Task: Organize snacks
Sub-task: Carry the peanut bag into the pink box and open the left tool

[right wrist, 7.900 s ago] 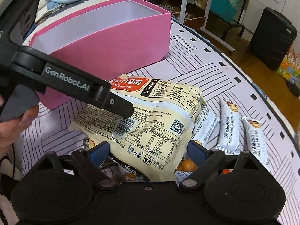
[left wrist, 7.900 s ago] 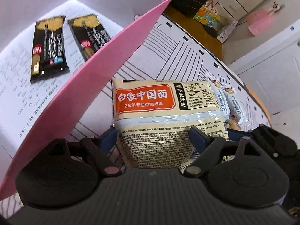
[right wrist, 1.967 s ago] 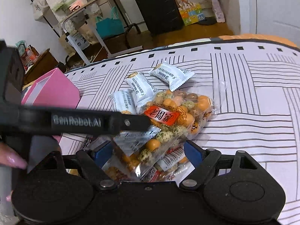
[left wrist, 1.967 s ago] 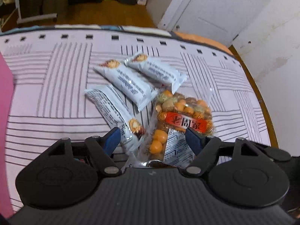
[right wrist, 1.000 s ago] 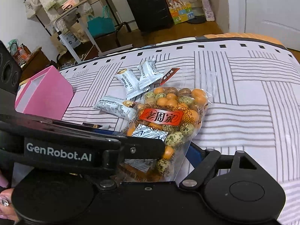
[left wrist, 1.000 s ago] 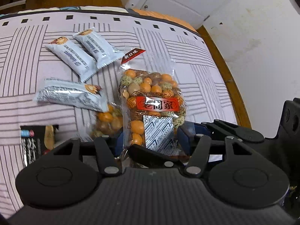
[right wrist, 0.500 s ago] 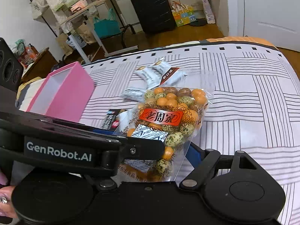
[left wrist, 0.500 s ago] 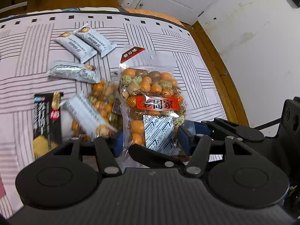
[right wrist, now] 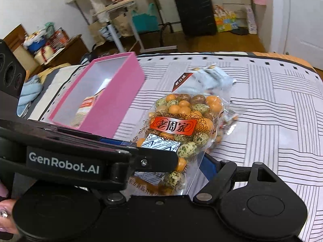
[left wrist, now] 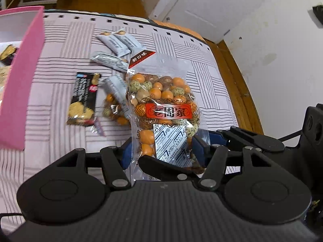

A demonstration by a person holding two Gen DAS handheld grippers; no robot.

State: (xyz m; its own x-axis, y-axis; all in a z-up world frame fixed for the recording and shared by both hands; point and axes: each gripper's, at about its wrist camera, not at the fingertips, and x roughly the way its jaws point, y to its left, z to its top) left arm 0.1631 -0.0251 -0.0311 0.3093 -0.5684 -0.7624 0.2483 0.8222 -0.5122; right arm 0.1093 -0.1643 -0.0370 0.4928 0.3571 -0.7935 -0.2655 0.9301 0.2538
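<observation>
Striped bedspread (left wrist: 177, 46) under loose snack packets (left wrist: 113, 60).

The pink box (left wrist: 22, 76) is cut by the picture's left edge (contents barely seen); the white packets (right wrist: 214, 78) near the bed's far edge are blurred.

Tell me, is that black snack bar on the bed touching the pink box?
Apart. The left wrist view shows the black snack bar lying flat on the striped bedcover, with a bare strip of cover between it and the pink box.
</observation>
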